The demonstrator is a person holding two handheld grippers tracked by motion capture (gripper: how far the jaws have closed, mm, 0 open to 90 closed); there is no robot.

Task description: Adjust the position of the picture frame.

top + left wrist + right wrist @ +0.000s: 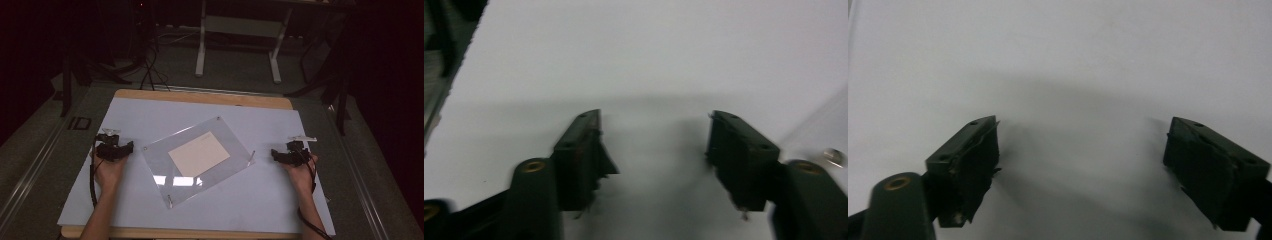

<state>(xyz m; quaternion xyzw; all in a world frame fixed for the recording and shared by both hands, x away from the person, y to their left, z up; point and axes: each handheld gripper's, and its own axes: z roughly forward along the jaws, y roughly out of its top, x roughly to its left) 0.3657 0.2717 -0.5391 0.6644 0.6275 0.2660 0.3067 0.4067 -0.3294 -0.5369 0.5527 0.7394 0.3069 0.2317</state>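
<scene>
A clear acrylic frame (197, 159) lies flat and askew in the middle of the white table mat (150, 112), a cream card (199, 153) sandwiched inside and small metal standoffs at its corners. The left gripper (131, 145) and right gripper (273, 152) rest on either side of it, apart from it, both with jaws spread and empty. The frame looks stiff, light, slick and easily scratched; gripping opposite edges near the corner standoffs seems safest.
</scene>
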